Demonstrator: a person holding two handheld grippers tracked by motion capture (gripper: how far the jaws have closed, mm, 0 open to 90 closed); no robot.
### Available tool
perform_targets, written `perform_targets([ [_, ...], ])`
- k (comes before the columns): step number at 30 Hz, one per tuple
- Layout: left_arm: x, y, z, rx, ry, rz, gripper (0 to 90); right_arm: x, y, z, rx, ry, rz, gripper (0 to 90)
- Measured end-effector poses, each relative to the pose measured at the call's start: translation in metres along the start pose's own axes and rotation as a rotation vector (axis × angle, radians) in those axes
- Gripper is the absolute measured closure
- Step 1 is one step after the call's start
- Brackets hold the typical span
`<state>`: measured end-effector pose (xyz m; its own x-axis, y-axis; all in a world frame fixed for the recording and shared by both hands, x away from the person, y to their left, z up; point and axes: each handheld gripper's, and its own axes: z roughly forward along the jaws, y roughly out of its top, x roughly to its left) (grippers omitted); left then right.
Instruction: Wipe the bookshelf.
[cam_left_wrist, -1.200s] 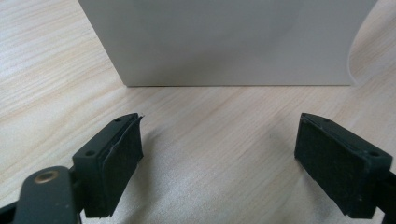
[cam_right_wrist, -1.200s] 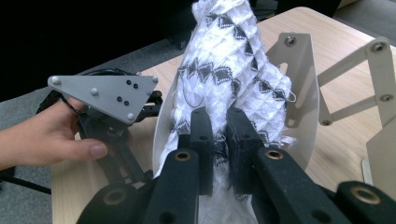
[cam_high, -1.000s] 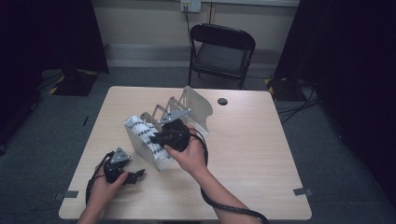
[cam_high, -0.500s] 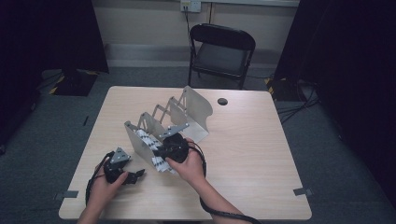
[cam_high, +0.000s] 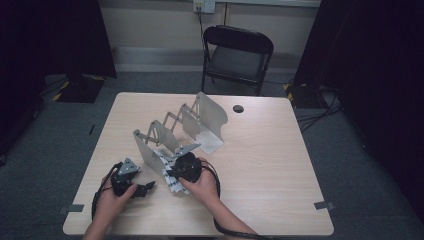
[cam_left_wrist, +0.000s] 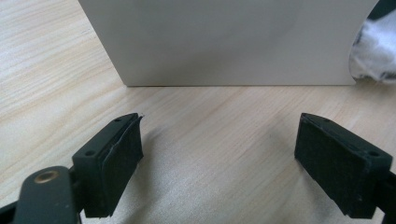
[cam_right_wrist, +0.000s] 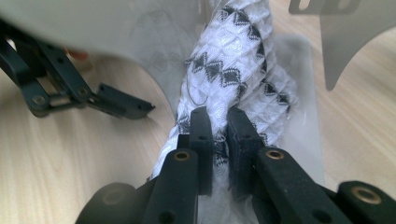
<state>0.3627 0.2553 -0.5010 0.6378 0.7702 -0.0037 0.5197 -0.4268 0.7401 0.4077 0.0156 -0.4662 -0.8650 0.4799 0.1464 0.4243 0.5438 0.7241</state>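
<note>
A white cloth with black diamond patterns (cam_right_wrist: 233, 60) lies bunched on the base plate between the front panels of a silver metal accordion rack (cam_high: 200, 120). My right gripper (cam_right_wrist: 219, 126) is shut on a fold of this cloth (cam_high: 169, 175), with both pads pinching the fabric. In the high view the right gripper (cam_high: 176, 174) sits low at the rack's front end. My left gripper (cam_left_wrist: 219, 154) rests open on the table, nothing between its jaws, facing the rack's front panel (cam_left_wrist: 224, 42). That left gripper (cam_high: 145, 189) lies left of the cloth.
The rack stretches diagonally from table centre toward the far side. A small dark round object (cam_high: 238, 108) lies near the table's far edge. A black folding chair (cam_high: 239, 55) stands beyond the table. Bare wood (cam_high: 270, 170) spreads to the right.
My right gripper has come down with the cloth from above the rack into its front section. The left gripper has stayed where it was.
</note>
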Motion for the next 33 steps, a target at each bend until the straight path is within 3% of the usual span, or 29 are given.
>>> perform_targets([
  [15,0.0,0.0,0.0,0.0,0.0,0.0,14.7,0.0,-0.011,0.007,0.012,-0.029,-0.019,81.5],
  [24,0.0,0.0,0.0,0.0,0.0,0.003,14.7,-0.003,-0.002,-0.014,0.004,-0.054,-0.031,81.6],
  [33,0.0,0.0,0.0,0.0,0.001,0.002,14.7,-0.003,0.019,-0.036,-0.019,-0.047,-0.025,81.9],
])
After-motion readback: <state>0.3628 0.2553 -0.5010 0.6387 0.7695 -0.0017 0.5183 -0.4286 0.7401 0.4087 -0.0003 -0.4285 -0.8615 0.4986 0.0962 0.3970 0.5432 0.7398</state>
